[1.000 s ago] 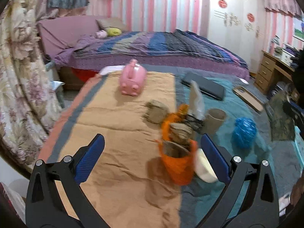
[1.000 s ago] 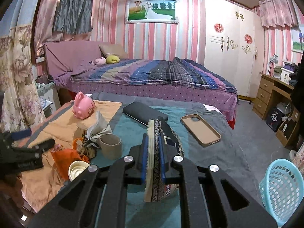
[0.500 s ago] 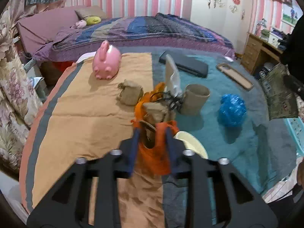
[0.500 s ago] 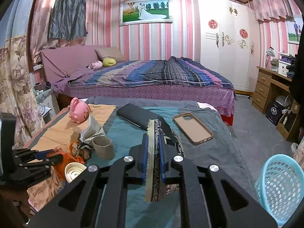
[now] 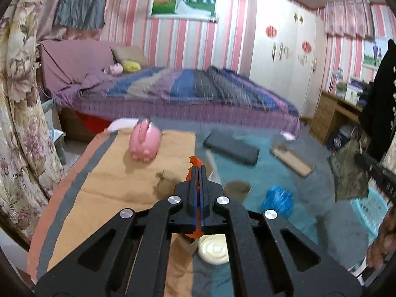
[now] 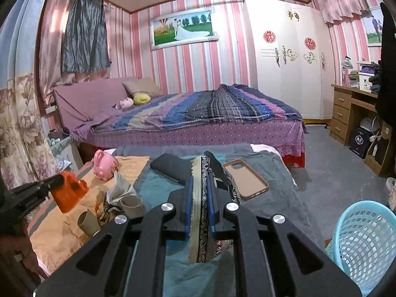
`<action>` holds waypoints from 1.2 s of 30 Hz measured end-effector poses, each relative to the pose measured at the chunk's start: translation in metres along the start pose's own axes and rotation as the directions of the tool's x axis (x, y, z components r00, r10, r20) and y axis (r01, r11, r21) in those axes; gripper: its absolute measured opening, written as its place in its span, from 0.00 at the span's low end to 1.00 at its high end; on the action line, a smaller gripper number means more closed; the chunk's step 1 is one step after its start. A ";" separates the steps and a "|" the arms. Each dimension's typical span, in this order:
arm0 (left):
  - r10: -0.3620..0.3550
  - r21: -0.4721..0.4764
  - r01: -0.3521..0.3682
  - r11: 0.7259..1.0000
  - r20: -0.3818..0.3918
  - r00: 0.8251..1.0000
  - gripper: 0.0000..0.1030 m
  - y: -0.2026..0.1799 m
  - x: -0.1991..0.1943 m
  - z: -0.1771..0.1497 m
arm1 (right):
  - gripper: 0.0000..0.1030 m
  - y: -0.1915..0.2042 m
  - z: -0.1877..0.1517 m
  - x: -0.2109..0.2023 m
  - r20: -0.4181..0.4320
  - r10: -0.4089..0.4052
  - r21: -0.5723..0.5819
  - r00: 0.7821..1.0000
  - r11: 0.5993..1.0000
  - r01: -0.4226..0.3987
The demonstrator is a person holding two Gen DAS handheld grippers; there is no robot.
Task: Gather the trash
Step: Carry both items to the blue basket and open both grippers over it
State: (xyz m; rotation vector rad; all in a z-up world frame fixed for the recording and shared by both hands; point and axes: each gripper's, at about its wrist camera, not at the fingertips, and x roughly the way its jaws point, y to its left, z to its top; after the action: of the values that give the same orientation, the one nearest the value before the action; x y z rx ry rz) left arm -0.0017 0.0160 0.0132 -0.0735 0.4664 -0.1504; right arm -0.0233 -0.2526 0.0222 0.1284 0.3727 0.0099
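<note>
A: Report the jaw condition of the left gripper (image 5: 198,173).

B: Jaws pressed together on a thin fold of the orange bag (image 5: 194,161). In the right wrist view the orange bag (image 6: 70,191) hangs from the left gripper (image 6: 58,179), clear of the orange cloth (image 6: 59,232) beneath it.

A: Right gripper (image 6: 199,185)?

B: Jaws nearly together, pinching the patterned wrapper (image 6: 203,208) edge-on. The wrapper stands upright between the blue pads; its dark printed flap folds away behind the fingertips.

A: Items directly under the left gripper?

B: A cream lid (image 5: 213,248) lies just below the jaws, at the seam between the orange cloth (image 5: 104,185) and the teal blanket (image 5: 250,173). A crumpled blue bag (image 5: 277,200) rests on the teal blanket to the right.

A: Remaining loose items, right wrist view?

B: One cardboard tube (image 6: 88,220) lies on its side on the orange cloth. A second, wider tube (image 6: 132,205) stands beside a crumpled grey wrapper (image 6: 121,188). They are close together; contact cannot be confirmed.

A: Non-trash items?

B: Pink piggy bank (image 6: 105,165) on the orange cloth, dark flat case (image 6: 170,167) and phone case (image 6: 245,179) on the blanket.

A: Receptacle?

B: Light blue basket (image 6: 363,242) on the floor at lower right, beside the blanket edge.
</note>
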 end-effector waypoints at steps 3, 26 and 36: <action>-0.042 -0.009 0.042 0.999 0.011 0.999 0.00 -0.017 0.001 0.004 | 0.11 -0.006 0.002 -0.004 0.015 -0.026 0.001 1.000 1.000 0.026; -0.486 0.117 0.494 0.861 -0.091 0.869 0.00 -0.246 0.021 -0.026 | 0.11 -0.180 -0.007 -0.062 0.004 -0.362 0.041 0.932 0.932 0.361; -0.552 0.103 0.566 0.818 -0.134 0.823 0.00 -0.292 0.030 -0.036 | 0.26 -0.240 -0.017 -0.065 -0.083 -0.357 0.128 0.930 0.922 0.365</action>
State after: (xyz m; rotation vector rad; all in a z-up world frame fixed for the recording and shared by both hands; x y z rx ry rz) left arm -0.0294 -0.2785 -0.0016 -0.0663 0.5217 -0.7744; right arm -0.0939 -0.4911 -0.0004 0.1982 0.4515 -0.3806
